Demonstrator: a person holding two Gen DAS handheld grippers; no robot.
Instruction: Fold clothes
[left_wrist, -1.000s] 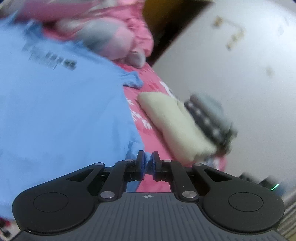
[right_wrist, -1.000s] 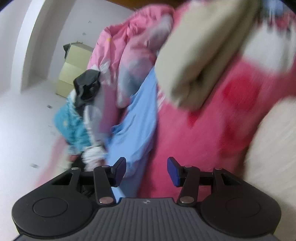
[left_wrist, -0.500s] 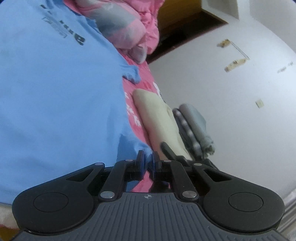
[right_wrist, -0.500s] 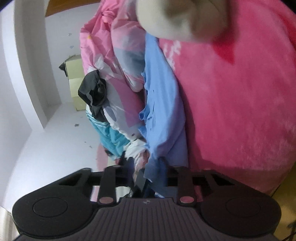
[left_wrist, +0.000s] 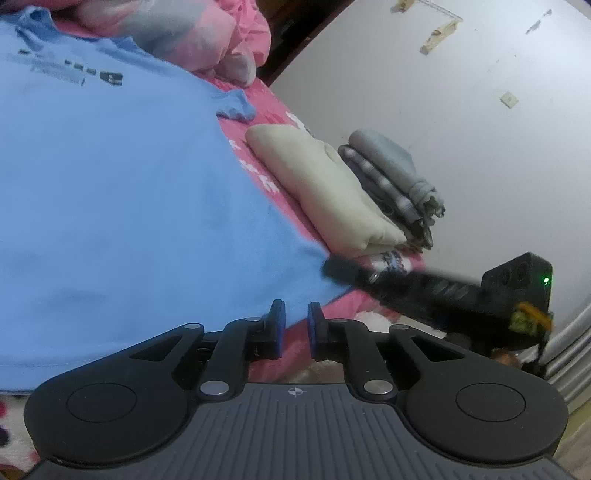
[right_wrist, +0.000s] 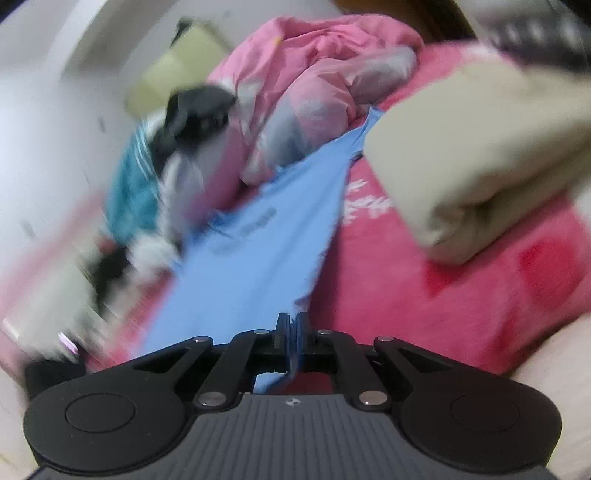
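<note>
Right wrist, blurry: right claw (right_wrist: 293, 326) pinches soft blue tee (right_wrist: 255, 266); left claw (left_wrist: 295, 319) slightly parted, prob. empty.

The right gripper (right_wrist: 291, 326) has just closed, and its jaws now pinch the near edge of a light blue T-shirt (right_wrist: 258, 258), a fold of which hangs down between and behind the pads. The shirt stretches away from the gripper towards the far right, its dark printed lettering faintly visible. It lies on a pink bed cover (right_wrist: 424, 295). To the right sits a folded beige garment (right_wrist: 461, 166). Far behind the shirt is a rumpled pink quilt (right_wrist: 314, 74), and to the left a blurred heap of clothes (right_wrist: 166, 166) in teal, black and white.
</note>
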